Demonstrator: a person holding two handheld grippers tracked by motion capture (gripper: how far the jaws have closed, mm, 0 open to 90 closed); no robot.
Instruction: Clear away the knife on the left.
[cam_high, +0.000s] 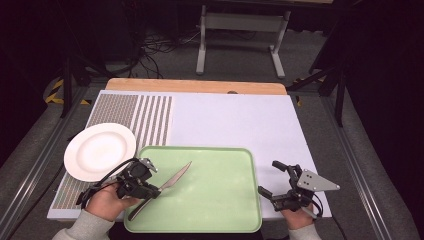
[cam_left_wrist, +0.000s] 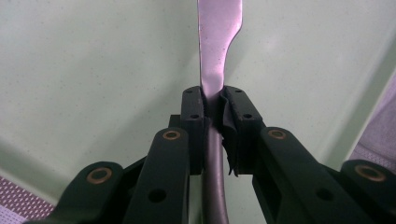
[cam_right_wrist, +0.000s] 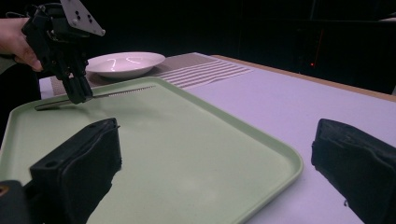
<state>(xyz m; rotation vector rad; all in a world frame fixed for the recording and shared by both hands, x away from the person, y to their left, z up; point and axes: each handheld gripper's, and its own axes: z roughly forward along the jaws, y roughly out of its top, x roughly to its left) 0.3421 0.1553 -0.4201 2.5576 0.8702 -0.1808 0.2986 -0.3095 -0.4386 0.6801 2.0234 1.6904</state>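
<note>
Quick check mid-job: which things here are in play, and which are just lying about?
In play:
left claw, shut on the knife
green tray, under the knife
right claw, open at the tray's right edge

Lying about, as far as I can judge:
white plate
striped mat

Even overhead light falls on the table (cam_high: 240, 120); the surroundings are dark. Glare streaks the knife (cam_left_wrist: 217, 51). The near jaws are blurred.

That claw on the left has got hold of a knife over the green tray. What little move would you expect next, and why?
Probably a short lowering of the knife until it rests flat on the green tray, then letting go. The left gripper is shut on it near where handle meets blade, and in the right gripper view it seems to hang just above the tray floor. The right gripper waits open beside the tray.
</note>
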